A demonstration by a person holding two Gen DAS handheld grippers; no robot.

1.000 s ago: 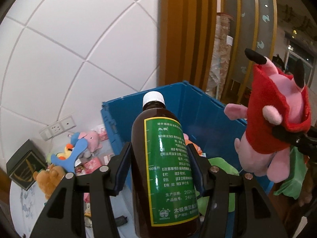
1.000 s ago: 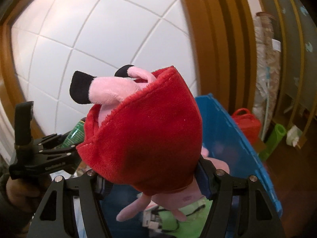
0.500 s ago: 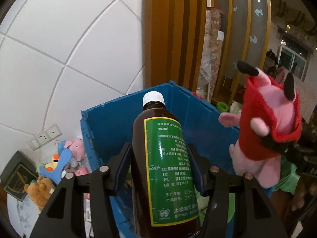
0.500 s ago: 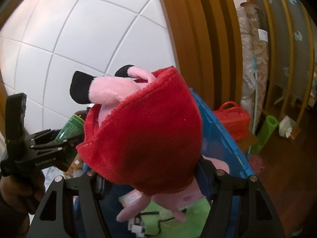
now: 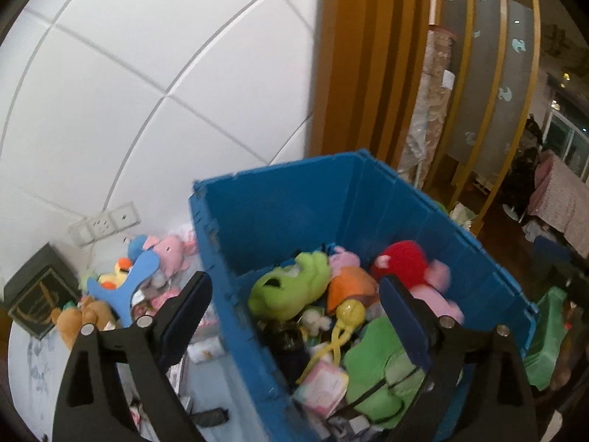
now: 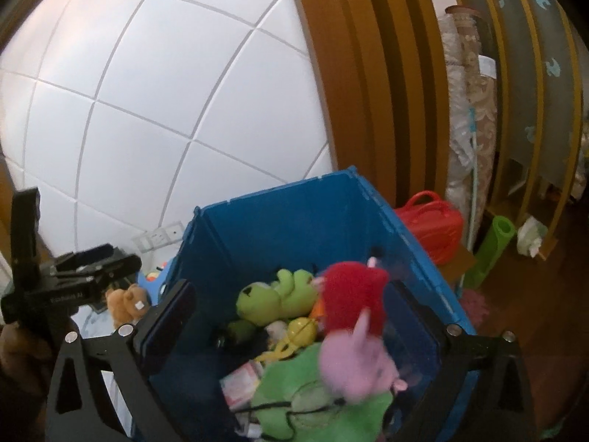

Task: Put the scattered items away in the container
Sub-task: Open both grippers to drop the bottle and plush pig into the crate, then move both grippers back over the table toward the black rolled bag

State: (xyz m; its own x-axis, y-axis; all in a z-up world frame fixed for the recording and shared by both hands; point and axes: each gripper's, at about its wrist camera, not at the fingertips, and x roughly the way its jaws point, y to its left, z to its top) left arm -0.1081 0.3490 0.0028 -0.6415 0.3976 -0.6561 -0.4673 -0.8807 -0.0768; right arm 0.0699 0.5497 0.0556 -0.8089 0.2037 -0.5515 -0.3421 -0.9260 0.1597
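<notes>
Backdrop: I am looking at a white tiled wall beside brown wooden slats, with a double wall socket low on the tiles.

Item 1, blue crate: it is sitting directly ahead of and below both of my grippers, open at the top and part filled.

Item 2, left gripper: its jaws are spreading wide, pointing down over the near corner of the crate, with nothing pressed between the pads. Its left finger is hanging outside the crate wall, its right finger over the contents.

Item 3, right gripper: its jaws are opening to their widest. The red and pink plush is showing blurred in the gap, clear of both pads, over the crate's contents.

Item 4, crate contents ahead of the left gripper: a green frog plush, an orange and pink plush, a yellow toy and a green flat toy are lying heaped together. The red and pink plush is showing against the crate's right wall.

Item 5, loose items to the left of the left gripper, outside the crate: a blue and pink plush, a brown plush and a dark framed box are lying on the pale surface.

Item 6, to the right of the right gripper, beyond the crate: a red bag and a green roll are standing on the floor.
</notes>
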